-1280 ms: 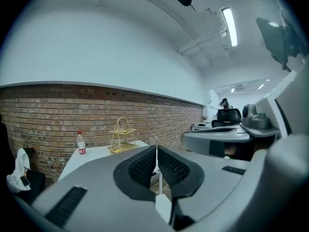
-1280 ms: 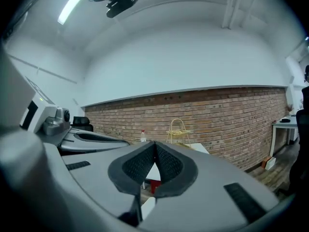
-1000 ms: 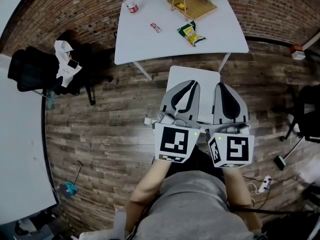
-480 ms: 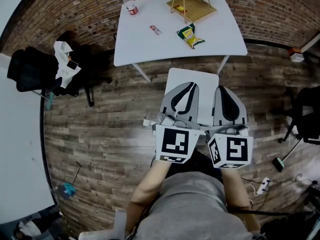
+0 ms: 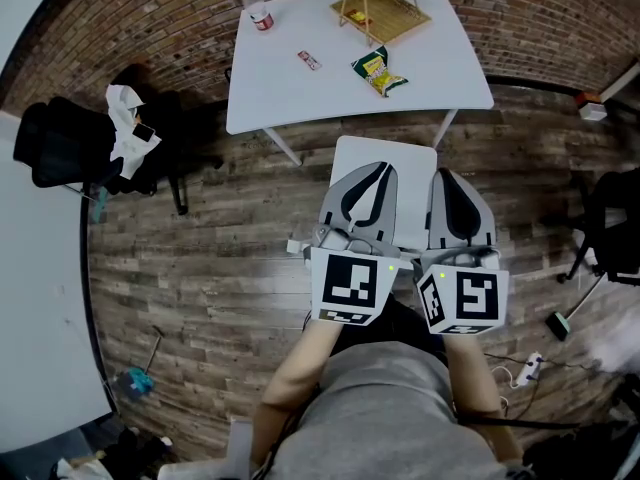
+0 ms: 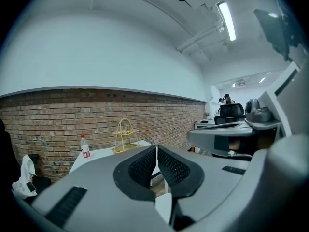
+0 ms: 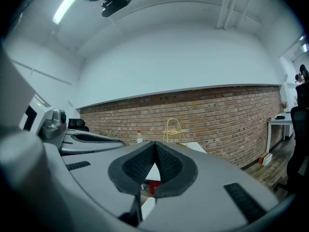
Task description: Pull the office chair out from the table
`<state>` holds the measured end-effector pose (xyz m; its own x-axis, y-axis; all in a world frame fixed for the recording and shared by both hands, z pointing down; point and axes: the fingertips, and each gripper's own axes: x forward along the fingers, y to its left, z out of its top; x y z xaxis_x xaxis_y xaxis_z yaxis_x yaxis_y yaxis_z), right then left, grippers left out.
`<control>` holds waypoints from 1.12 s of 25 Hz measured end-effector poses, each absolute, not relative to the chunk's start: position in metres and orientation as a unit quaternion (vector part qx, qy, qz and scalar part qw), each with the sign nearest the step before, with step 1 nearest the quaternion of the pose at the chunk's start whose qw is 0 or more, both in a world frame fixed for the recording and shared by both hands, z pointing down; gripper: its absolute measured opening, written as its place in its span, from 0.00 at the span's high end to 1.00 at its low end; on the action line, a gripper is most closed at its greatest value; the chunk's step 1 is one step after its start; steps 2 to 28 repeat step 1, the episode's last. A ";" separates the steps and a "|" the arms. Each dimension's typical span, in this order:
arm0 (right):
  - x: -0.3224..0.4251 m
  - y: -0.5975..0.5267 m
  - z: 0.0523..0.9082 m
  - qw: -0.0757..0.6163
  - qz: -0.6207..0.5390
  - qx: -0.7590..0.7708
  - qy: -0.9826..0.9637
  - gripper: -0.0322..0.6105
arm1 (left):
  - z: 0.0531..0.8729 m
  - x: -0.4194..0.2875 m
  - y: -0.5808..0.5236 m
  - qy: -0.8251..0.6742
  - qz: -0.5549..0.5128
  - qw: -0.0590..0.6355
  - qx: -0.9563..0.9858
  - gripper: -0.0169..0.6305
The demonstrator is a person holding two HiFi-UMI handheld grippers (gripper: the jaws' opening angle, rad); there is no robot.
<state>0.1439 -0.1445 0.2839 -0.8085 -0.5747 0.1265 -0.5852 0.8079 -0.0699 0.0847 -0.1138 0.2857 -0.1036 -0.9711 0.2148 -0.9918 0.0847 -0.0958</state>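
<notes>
Both hand-held tools are pointing almost level at the white table (image 5: 300, 88), side by side. The left gripper (image 6: 156, 153) and right gripper (image 7: 155, 149) are each pinching their ribbed black pads together on nothing, probably because nothing needs gripping just now. Right under their tips, a smooth white rounded-square seat (image 5: 385, 150) is sitting just clear of the table's near edge. I judge it to be the chair in question, though its base is hiding. A padded black office chair (image 5: 70, 153), draped in white cloth, is standing well off beyond the left gripper. A wire rack (image 5: 380, 3) is resting on the tabletop ahead, above rough plank flooring (image 5: 220, 248).
</notes>
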 end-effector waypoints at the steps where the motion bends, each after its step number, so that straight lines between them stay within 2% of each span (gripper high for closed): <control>1: 0.143 -0.144 0.284 0.050 0.053 0.305 -0.950 0.93 | 0.286 0.084 -0.114 -0.734 0.109 0.047 0.668 0.94; 28: 0.143 -0.144 0.284 0.050 0.053 0.305 -0.950 0.93 | 0.286 0.084 -0.114 -0.734 0.109 0.047 0.668 0.94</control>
